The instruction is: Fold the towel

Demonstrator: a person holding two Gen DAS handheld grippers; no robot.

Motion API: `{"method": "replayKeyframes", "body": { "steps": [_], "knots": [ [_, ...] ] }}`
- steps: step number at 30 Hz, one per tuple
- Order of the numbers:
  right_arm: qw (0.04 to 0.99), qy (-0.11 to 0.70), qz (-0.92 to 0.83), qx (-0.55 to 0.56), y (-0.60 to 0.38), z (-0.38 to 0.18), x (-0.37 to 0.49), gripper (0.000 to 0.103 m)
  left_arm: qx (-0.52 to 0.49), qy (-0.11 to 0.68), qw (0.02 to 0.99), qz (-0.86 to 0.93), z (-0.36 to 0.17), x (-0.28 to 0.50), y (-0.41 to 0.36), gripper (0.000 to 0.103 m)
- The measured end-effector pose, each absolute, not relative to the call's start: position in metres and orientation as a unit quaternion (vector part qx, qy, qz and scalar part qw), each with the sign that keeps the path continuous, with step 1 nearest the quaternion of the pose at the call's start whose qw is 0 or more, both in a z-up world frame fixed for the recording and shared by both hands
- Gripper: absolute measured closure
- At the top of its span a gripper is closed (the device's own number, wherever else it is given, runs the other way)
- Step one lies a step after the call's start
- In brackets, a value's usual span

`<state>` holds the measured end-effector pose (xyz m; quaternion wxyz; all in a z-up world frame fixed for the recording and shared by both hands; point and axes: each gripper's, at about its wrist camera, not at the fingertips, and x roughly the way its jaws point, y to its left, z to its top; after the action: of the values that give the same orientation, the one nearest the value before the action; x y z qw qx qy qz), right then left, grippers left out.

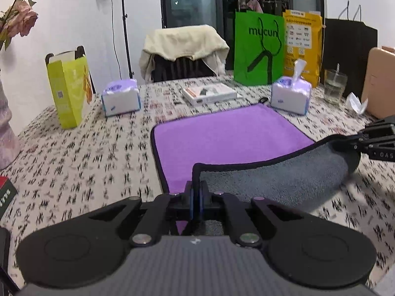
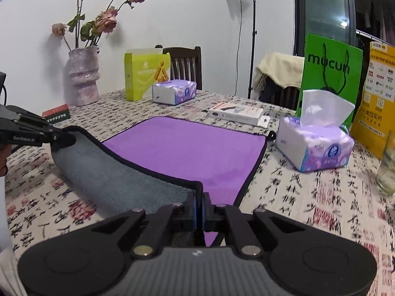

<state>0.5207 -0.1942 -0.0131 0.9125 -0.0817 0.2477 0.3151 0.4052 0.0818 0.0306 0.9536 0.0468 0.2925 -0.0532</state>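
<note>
We see the towel [image 1: 229, 135] lying on the table [image 1: 86, 153], purple side up, with a black border. Its near edge is lifted and turned over, so the grey underside [image 1: 271, 180] shows in a curved band between the two grippers.

The left gripper [image 1: 196, 197] has its jaws pressed together on the near left corner of the towel; the black border stands up between the blue pads. In the right wrist view this gripper [image 2: 61, 139] appears at the left, holding the same corner above the table.

The right gripper [image 2: 199, 206] also pinches the towel, on the near right corner, with the jaws closed on the border. In the left wrist view it [image 1: 355, 145] comes in from the right edge and holds the far end of the grey band.

The far part of the towel rests flat on the table. Just beside its far right corner stands a tissue pack [image 2: 318, 145]. A white box [image 2: 237, 113] lies near the far edge, apart from the towel. A second tissue pack [image 1: 121, 97] and a yellow box [image 1: 70, 88] stand well apart, at the far left.
</note>
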Motion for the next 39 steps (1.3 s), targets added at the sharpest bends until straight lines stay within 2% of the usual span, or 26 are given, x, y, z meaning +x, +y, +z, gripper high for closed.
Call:
{"method": "replayKeyframes", "body": {
  "steps": [27, 39],
  "knots": [
    [0.915, 0.240, 0.312, -0.089, -0.169, 0.000, 0.650, 0.099, 0.027, 0.293, 0.955, -0.029, 0.037, 0.521, 0.110, 0.098],
    [0.914, 0.260, 0.298, -0.086, -0.156, -0.005, 0.717, 0.099, 0.007, 0.311, 0.950, -0.025, 0.032, 0.592, 0.123, 0.098]
  ]
}}
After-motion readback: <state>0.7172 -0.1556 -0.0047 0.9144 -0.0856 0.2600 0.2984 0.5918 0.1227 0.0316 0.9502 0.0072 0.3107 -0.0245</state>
